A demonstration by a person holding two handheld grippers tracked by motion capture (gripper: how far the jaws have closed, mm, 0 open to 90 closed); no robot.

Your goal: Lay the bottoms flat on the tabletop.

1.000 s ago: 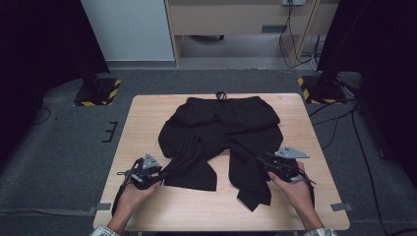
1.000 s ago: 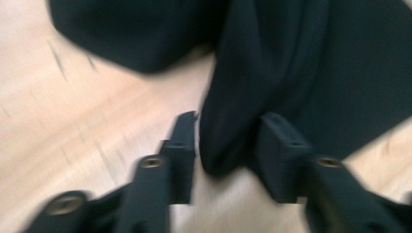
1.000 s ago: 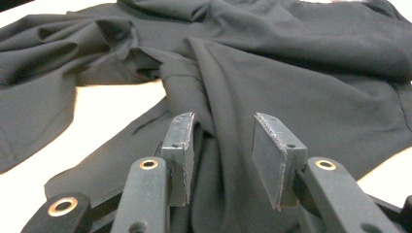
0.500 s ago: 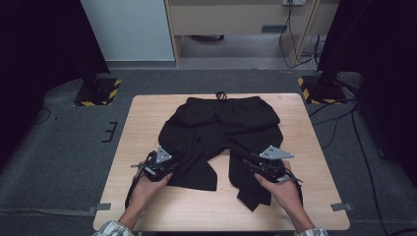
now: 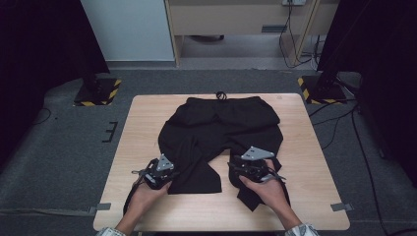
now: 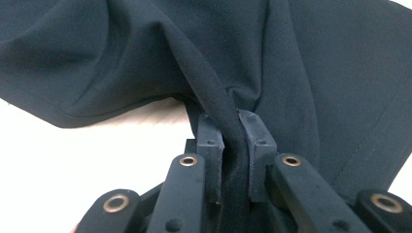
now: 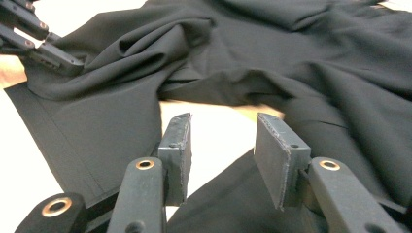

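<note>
Shorts (image 5: 221,130) laid flat on counter (image 5: 142,123), waistband at far edge, legs pointing twd person. Forearms enter from near edge. Left hand-held gripper (image 6: 236,127) has just been closing; a fabric fold is pinched between pads. Right hand-held gripper (image 7: 221,141) held part open over other leg, nothing gripped.

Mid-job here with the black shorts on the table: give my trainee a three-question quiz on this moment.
1. True or false: the left hand-held gripper is clamped on a fold of the shorts.
2. The right hand-held gripper's jaws are: A) open, B) shut on cloth.
3. What lies at the waistband's far edge?

Key
1. True; its jaws have just been closing on the fold.
2. A
3. The drawstring, curled on the table.
</note>
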